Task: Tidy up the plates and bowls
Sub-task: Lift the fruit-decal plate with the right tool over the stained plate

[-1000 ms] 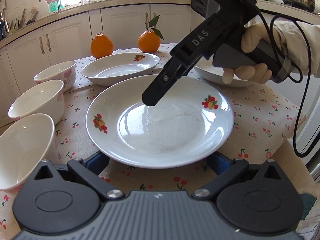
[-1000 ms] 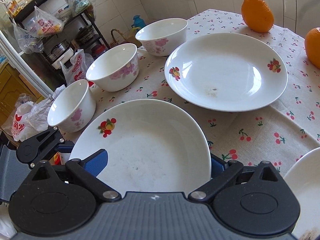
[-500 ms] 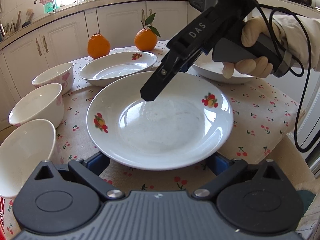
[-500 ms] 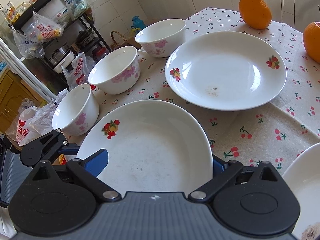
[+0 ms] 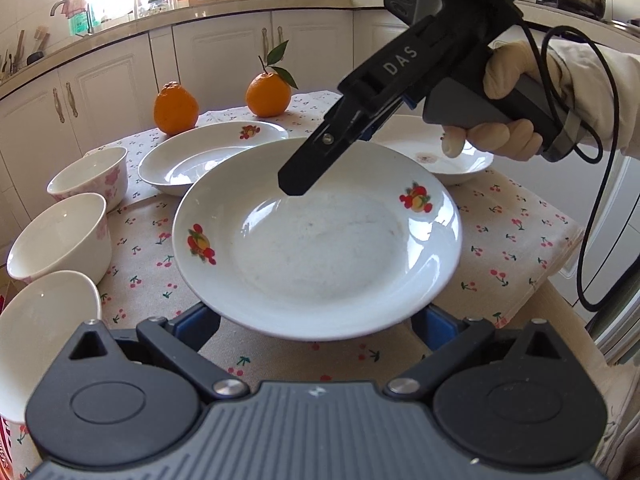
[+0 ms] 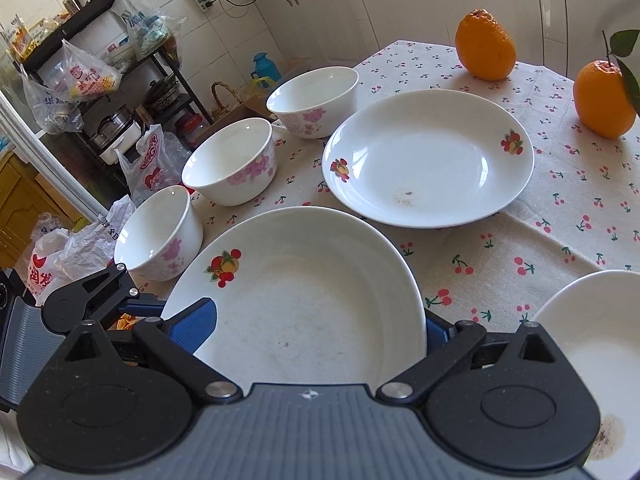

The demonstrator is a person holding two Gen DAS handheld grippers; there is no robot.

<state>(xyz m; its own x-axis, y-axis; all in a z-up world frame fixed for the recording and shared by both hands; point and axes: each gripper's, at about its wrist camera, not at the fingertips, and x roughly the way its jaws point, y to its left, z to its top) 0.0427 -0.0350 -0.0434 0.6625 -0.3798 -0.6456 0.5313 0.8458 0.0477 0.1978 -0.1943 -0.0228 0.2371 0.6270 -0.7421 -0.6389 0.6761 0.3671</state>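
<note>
A white plate with fruit prints is lifted above the cherry tablecloth; it also shows in the right wrist view. My right gripper is shut on its far rim, one blue pad lying on top. My left gripper is open, its blue pads under the plate's near edge, apart from it. A second fruit plate lies behind, a third plate to the right. Three white bowls with pink flowers stand in a row on the left.
Two oranges stand at the table's far end. White cabinets run behind the table. A rack with plastic bags stands off the table's left side. The table edge drops off on the right.
The held plate has risen off the table and moved slightly toward the second plate. The right gripper rose with it. The left gripper stays open beneath the near edge.
</note>
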